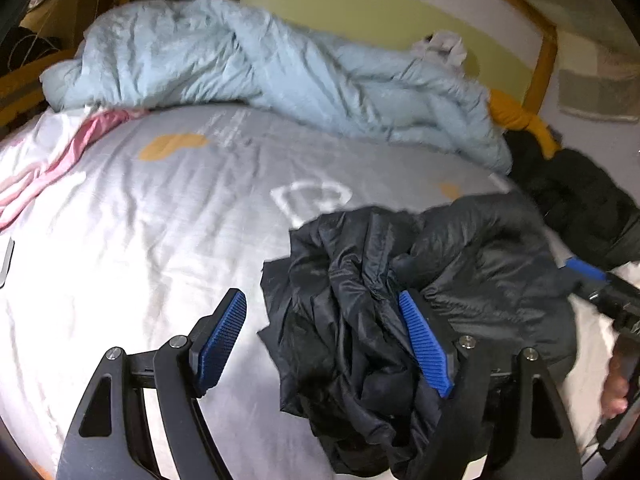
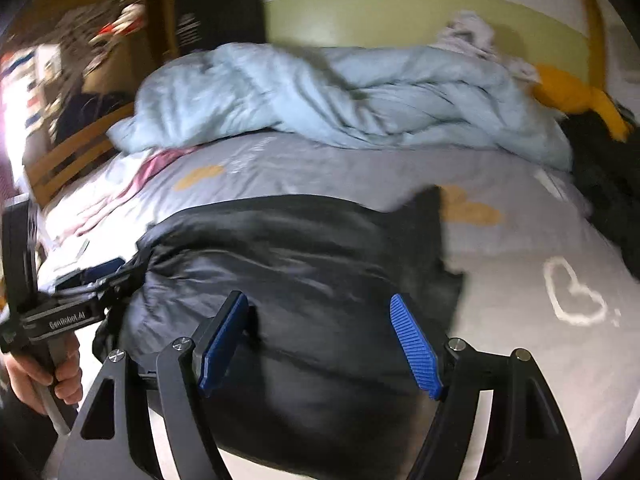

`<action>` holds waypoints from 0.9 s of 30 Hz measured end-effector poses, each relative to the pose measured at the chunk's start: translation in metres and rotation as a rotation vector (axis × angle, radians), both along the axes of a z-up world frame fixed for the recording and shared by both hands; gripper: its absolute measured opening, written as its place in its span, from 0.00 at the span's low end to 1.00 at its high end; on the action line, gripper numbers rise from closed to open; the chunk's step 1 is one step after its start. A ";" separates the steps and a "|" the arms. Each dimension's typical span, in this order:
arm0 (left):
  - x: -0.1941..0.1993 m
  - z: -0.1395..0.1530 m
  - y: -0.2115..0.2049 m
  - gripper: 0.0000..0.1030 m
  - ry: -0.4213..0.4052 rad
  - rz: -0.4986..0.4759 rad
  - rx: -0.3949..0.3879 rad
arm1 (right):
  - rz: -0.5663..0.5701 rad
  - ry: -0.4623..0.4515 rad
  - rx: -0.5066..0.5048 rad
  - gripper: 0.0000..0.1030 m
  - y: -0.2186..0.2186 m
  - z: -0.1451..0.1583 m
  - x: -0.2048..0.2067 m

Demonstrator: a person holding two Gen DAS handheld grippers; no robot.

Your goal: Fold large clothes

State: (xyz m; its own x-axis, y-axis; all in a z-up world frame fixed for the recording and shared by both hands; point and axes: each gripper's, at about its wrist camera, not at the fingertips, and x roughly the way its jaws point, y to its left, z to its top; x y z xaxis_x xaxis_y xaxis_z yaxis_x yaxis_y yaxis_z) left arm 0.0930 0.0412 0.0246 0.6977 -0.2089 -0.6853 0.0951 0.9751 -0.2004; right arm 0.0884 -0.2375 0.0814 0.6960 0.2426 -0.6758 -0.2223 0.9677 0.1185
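- Left wrist view shows my left gripper open wide over the bed. One blue pad sits over bare sheet and the other is against the rumpled edge of the black jacket. It holds nothing.
- The jacket lies in a messy heap on the near right part of the bed, not flat and not folded yet.
- Right wrist view shows my right gripper open wide too, low over the smoother side of the black jacket. I cannot tell if its pads touch the cloth. It holds nothing.
- What could go wrong: the cloth looks thin and slippery, so I think a small pinch could slide off.
- If I grab a bunched part, I may pick up many layers at once and the fold would come out lumpy.
- The pictures are blurry, so I could miss the real edge.
- The light blue blanket and the dark clothes pile lie close by, so a big swing could drag them in.
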 end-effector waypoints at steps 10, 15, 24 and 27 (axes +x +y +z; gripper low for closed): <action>0.005 -0.024 -0.001 0.86 0.097 0.054 0.028 | -0.063 0.072 0.089 0.74 -0.060 -0.025 -0.006; 0.007 -0.031 -0.006 0.86 0.091 0.062 0.076 | -0.043 0.091 0.147 0.74 -0.068 -0.034 -0.002; 0.014 -0.042 -0.003 0.95 0.095 0.095 0.079 | -0.008 0.113 0.208 0.74 -0.065 -0.034 -0.001; 0.011 -0.040 -0.004 0.95 0.075 0.093 0.067 | 0.031 0.115 0.227 0.84 -0.063 -0.034 -0.004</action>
